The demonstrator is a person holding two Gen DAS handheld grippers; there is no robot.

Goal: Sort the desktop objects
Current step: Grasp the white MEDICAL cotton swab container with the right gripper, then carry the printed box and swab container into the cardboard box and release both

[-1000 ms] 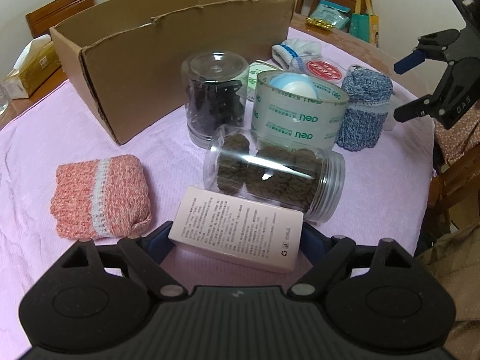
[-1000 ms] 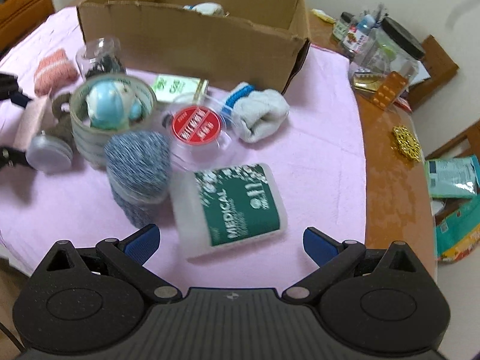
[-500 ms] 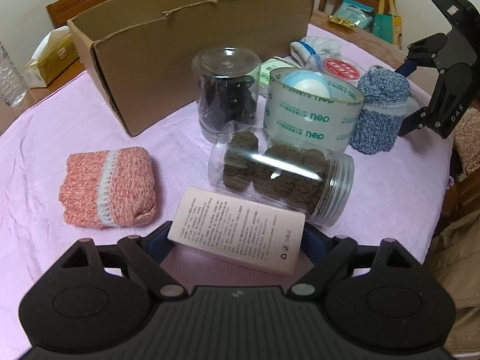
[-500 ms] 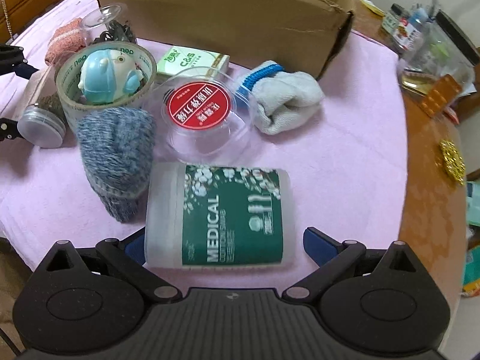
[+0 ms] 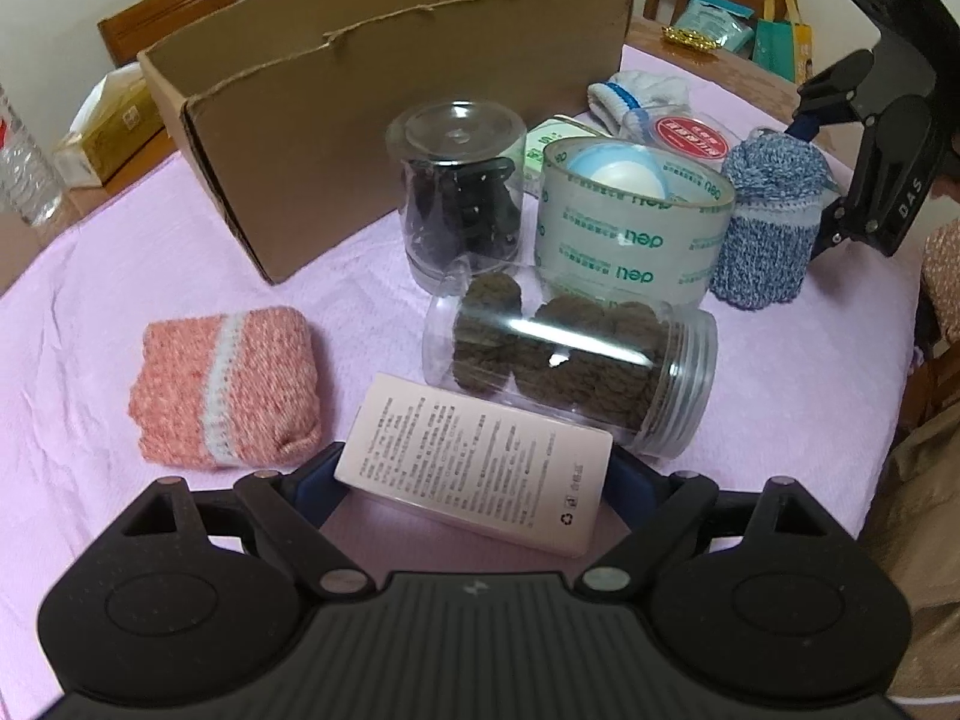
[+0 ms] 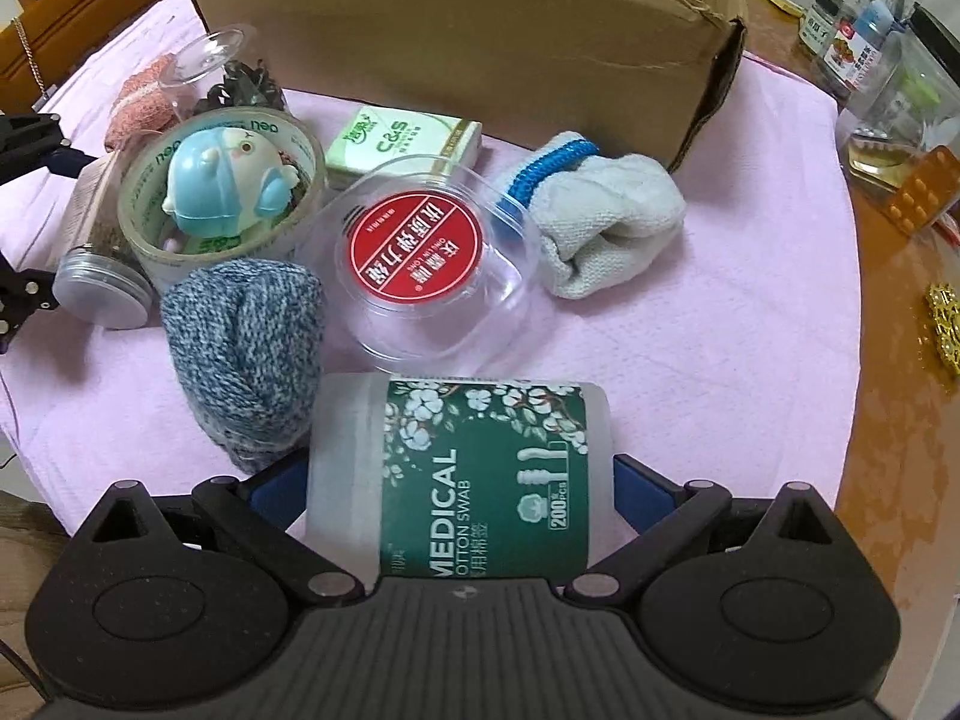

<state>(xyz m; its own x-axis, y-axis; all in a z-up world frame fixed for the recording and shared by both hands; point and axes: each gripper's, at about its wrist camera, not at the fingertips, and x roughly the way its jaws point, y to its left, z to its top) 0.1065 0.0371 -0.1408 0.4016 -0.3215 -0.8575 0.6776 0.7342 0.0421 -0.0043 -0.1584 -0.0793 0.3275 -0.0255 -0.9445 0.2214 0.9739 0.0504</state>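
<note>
A round desk (image 5: 108,276) under a pink cloth carries the clutter, with wooden chairs behind it.

Left wrist view: the left tongs (image 5: 474,474) straddle a pink box (image 5: 474,468), whose long axis runs crosswise from one blue pad to the other. The pads sit at its two short ends; whether they press it I cannot tell. A jar (image 5: 570,360) lies on its side just beyond, a pink sock (image 5: 225,387) to the left, and the carton (image 5: 390,108) stands farther back toward the desk's far edge. The right tongs (image 5: 840,180) show at the right edge beside a blue sock (image 5: 768,222).

Right wrist view: the right tongs (image 6: 462,480) bracket a swab tub (image 6: 462,474) lying on its side, axis crosswise between the pads, near the desk's near edge. Grip unclear here too. The carton (image 6: 480,42) lies straight ahead past a red-lidded dish (image 6: 420,264).

A second ago the tub lay ahead of wide-apart right pads and looked tilted; now it sits squarely between them. The left box looks unchanged, though the carton appears nearer.
</note>
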